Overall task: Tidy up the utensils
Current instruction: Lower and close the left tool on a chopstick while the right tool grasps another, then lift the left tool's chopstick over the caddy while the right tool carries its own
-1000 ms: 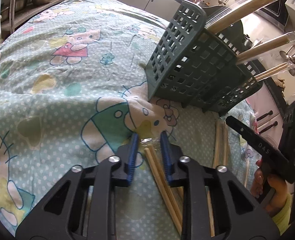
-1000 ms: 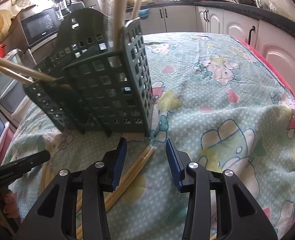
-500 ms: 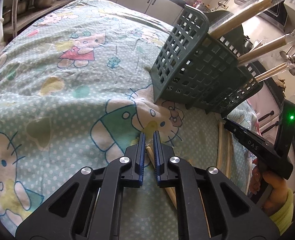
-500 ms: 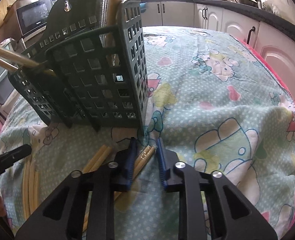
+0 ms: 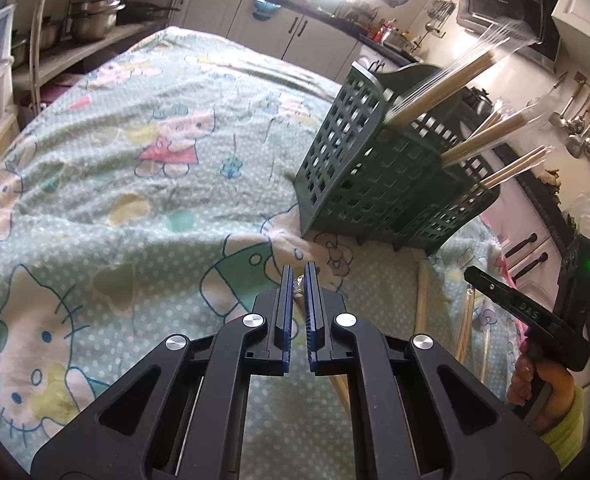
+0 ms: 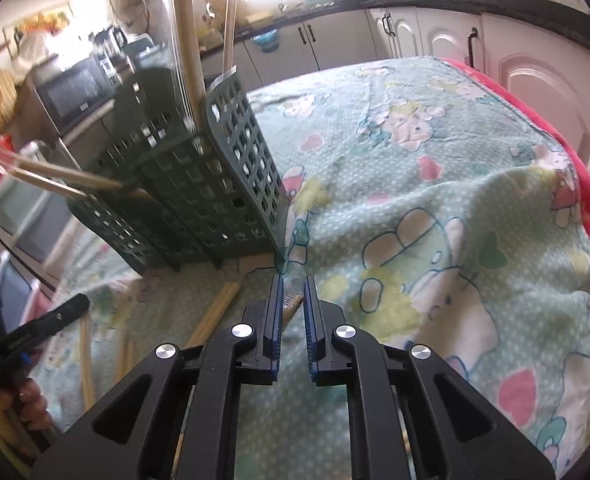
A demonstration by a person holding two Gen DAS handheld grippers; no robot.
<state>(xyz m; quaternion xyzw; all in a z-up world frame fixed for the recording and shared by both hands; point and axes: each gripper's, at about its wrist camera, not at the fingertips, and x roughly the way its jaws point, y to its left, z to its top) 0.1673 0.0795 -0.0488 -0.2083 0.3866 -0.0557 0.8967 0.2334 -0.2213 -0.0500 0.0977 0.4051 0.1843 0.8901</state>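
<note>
Left gripper (image 5: 299, 280) pinches one wrapped chopstick pair (image 5: 341, 390). Right gripper (image 6: 293, 286), jaws just closing, pinches another chopstick pair (image 6: 293, 305). The green basket (image 6: 231, 196) stands at 11 o'clock from the right gripper, which is nearer. The sticks' long axes trail toward each holder.

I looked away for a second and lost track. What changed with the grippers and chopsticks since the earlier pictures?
Both jaws have just been closing. The left gripper now pinches a wrapped chopstick pair; the right gripper pinches another pair. Both pairs look slightly raised. The green basket and the loose chopsticks on the cloth stayed put.
</note>
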